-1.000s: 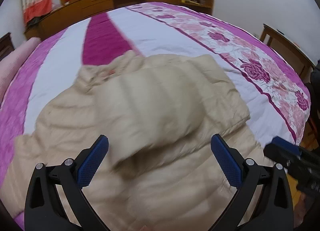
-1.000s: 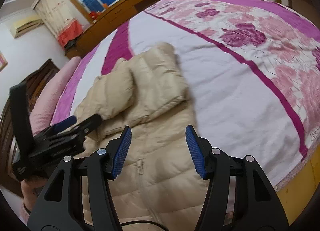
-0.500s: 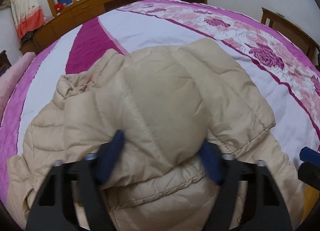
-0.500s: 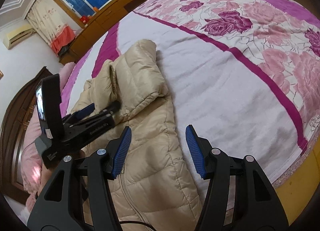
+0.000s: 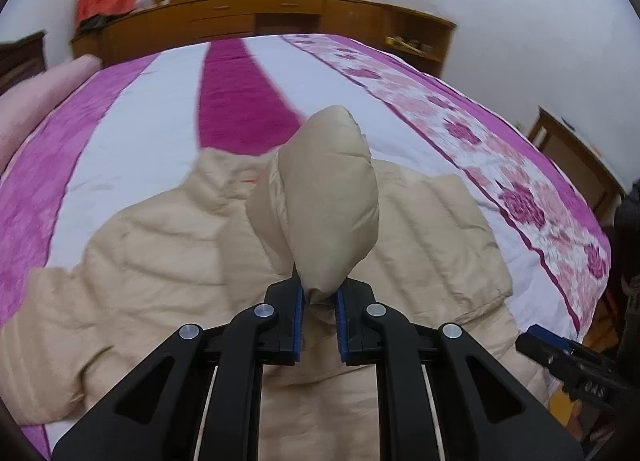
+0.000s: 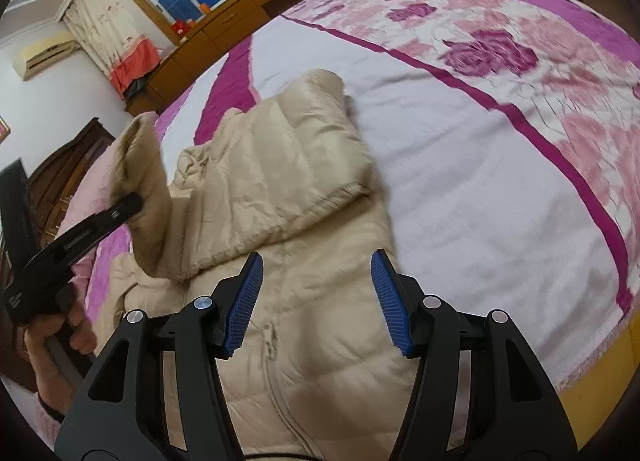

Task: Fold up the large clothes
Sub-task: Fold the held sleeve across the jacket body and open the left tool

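A beige puffer jacket (image 5: 168, 261) lies on the bed, zipper side up (image 6: 280, 373). One sleeve (image 6: 288, 165) is folded across its chest. My left gripper (image 5: 319, 313) is shut on the other sleeve (image 5: 332, 201) and holds it lifted above the jacket; it also shows in the right wrist view (image 6: 132, 205). My right gripper (image 6: 316, 301) is open and empty, above the jacket's lower front near its right edge. Its tip shows in the left wrist view (image 5: 560, 353).
The bed (image 6: 480, 165) has a white, magenta and pink rose cover. A pink pillow (image 5: 36, 101) lies at the left. A wooden cabinet (image 5: 256, 21) runs under the window beyond the bed. A dark headboard (image 6: 68, 173) stands at the left.
My left gripper has closed on the sleeve and lifted it off the jacket. My right gripper has stayed open over the jacket's lower front.
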